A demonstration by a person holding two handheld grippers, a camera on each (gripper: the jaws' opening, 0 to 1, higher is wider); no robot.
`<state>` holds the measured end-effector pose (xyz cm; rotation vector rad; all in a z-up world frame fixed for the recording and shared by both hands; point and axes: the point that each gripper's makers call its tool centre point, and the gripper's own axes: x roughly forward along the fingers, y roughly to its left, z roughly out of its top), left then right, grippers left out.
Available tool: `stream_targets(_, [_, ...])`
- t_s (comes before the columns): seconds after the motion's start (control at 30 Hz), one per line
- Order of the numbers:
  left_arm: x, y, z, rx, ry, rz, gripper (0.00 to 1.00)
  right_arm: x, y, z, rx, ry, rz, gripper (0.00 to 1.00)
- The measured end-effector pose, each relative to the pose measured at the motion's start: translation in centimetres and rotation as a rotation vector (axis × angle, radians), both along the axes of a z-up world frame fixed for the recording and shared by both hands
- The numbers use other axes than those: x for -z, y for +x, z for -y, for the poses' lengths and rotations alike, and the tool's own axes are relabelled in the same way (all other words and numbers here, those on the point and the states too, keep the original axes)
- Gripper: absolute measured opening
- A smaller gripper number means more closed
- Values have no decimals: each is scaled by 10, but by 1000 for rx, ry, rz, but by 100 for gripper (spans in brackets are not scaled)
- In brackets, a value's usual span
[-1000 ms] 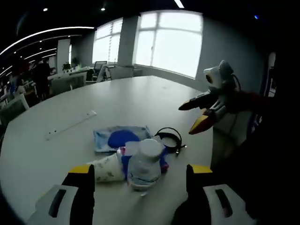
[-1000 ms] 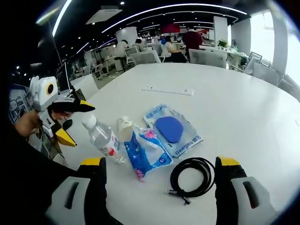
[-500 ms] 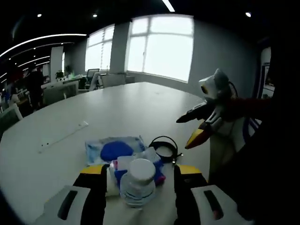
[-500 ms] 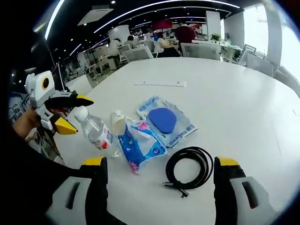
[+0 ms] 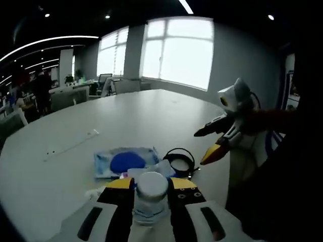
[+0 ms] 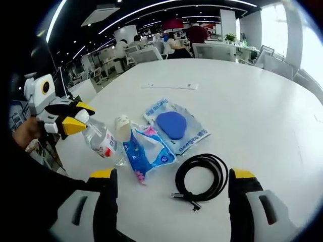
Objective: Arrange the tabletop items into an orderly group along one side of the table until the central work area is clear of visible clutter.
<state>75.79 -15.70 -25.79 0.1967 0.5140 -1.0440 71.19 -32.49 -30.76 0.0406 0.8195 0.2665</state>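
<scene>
Now the left gripper (image 5: 152, 187) clamps the bottle (image 5: 151, 199).

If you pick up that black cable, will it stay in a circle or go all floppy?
Probably floppy. The cable lies in a loose coil on the table with nothing visibly tying it, so its loops would likely sag and unwind. Its plug end already sticks out and might dangle. It looks thin, so probably light.
</scene>
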Motion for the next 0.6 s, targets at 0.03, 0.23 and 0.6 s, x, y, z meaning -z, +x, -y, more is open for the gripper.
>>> stream_targets(0.03, [-1,-1,1,-6,-4,18,23,1,-1,0,1,2,-3,87])
stream_targets(0.23, [0,-1,2,-35,0,67,22,3,-2,1,7,-1,-8,86])
stream_targets(0.6, [0,0,0,-46,12,89,20,7,-2,4,15,2,-11,84])
